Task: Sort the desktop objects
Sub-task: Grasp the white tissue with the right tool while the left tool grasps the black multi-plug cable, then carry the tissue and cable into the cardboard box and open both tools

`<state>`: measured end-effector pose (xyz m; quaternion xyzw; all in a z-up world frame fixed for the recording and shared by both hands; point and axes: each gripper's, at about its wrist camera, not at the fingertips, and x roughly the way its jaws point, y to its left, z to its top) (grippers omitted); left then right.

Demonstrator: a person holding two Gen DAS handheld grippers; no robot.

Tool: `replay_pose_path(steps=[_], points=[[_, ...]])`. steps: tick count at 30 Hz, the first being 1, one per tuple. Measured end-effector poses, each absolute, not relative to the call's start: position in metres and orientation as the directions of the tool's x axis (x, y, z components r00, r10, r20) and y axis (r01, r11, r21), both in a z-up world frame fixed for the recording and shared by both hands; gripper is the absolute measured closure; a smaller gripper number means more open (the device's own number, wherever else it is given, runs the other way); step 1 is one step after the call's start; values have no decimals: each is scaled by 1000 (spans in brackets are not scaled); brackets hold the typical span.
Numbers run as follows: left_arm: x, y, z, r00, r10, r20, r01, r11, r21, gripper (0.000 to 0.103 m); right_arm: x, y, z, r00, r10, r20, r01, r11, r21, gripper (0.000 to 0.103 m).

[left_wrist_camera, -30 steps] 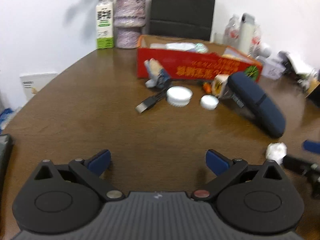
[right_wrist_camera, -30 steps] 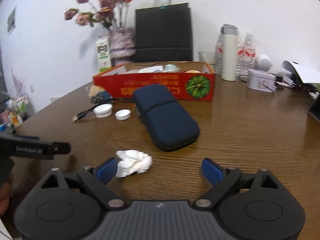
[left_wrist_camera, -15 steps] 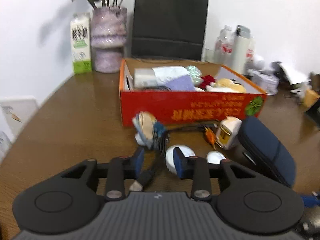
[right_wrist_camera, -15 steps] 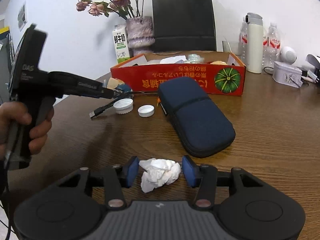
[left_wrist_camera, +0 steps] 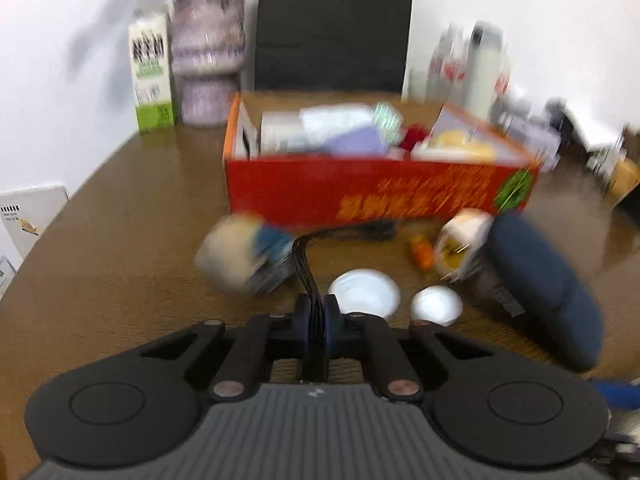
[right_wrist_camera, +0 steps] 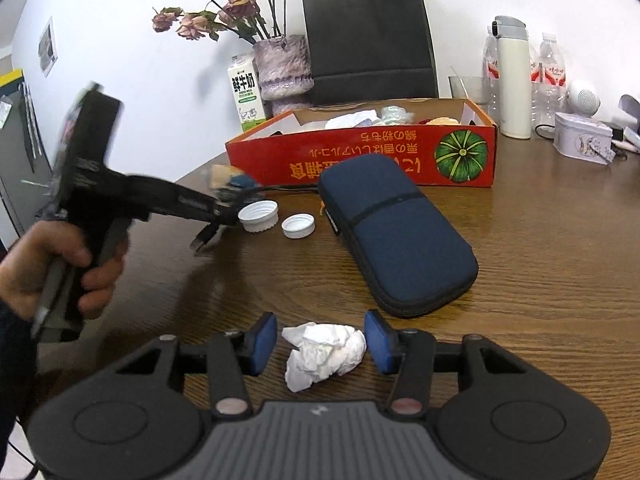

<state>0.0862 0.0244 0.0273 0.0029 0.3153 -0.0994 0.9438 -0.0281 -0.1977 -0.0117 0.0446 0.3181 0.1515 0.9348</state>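
Note:
My left gripper [left_wrist_camera: 316, 320] is shut on a black USB cable [left_wrist_camera: 306, 264]; in the right wrist view the left gripper [right_wrist_camera: 218, 220] holds the cable with its plug [right_wrist_camera: 202, 240] hanging just above the table. My right gripper [right_wrist_camera: 320, 344] is open, its blue pads either side of a crumpled white tissue [right_wrist_camera: 324, 354] on the table, not pinching it. A red cardboard box [right_wrist_camera: 360, 160] holding several items stands behind. Two white bottle caps [right_wrist_camera: 258, 216] [right_wrist_camera: 298, 226] and a navy zip case [right_wrist_camera: 396, 232] lie in front of the box.
A small blurred packet [left_wrist_camera: 240, 256], an orange bit [left_wrist_camera: 422, 254] and a white-yellow item [left_wrist_camera: 460, 244] lie by the box. A milk carton [right_wrist_camera: 244, 92], flower vase [right_wrist_camera: 282, 68], black bag [right_wrist_camera: 368, 40], bottles, a thermos [right_wrist_camera: 514, 80] and a tin [right_wrist_camera: 582, 140] stand at the back.
My left gripper moved forward to the cable, shut on it and lifted its plug end. My right gripper narrowed around the tissue and stays open.

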Motion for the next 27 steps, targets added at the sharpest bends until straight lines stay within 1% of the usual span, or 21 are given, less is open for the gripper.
replay_pose_path(steps=[1, 2, 6, 8, 10, 11, 13, 14, 17, 20, 23, 27], points=[[77, 24, 35, 801, -195, -565, 190, 979, -69, 96, -28, -197, -12, 753, 306, -583, -253, 952, 174, 73], [67, 24, 44, 822, -201, -534, 189, 979, -77, 96, -28, -198, -12, 754, 300, -584, -247, 954, 171, 76], [34, 31, 87, 881, -221, -418, 193, 975, -108, 96, -28, -201, -12, 756, 300, -581, -238, 954, 181, 81], [12, 38, 112, 898, -257, -358, 220, 965, -141, 96, -29, -205, -12, 766, 295, -572, -220, 955, 198, 83], [-14, 44, 132, 911, -283, -300, 248, 957, -151, 96, -33, -205, -9, 791, 251, -558, -179, 967, 181, 85], [-24, 47, 139, 914, -293, -280, 258, 953, -156, 96, -37, -204, -5, 801, 238, -549, -168, 970, 175, 85], [-44, 56, 147, 911, -325, -256, 282, 940, -190, 96, -50, -204, 7, 823, 257, -506, -181, 964, 195, 85], [-51, 59, 147, 907, -336, -254, 286, 934, -214, 96, -55, -202, 13, 834, 256, -488, -186, 964, 188, 85], [-66, 59, 136, 884, -369, -287, 293, 916, -276, 96, -68, -202, 29, 864, 238, -444, -189, 970, 153, 85], [-73, 49, 116, 845, -411, -341, 304, 895, -326, 96, -74, -211, 39, 875, 238, -420, -180, 968, 175, 85], [-76, 32, 99, 808, -450, -381, 328, 880, -343, 96, -78, -218, 47, 886, 216, -409, -158, 972, 171, 85], [-76, 19, 95, 790, -483, -377, 368, 866, -339, 96, -83, -229, 56, 901, 184, -393, -125, 977, 170, 85]])
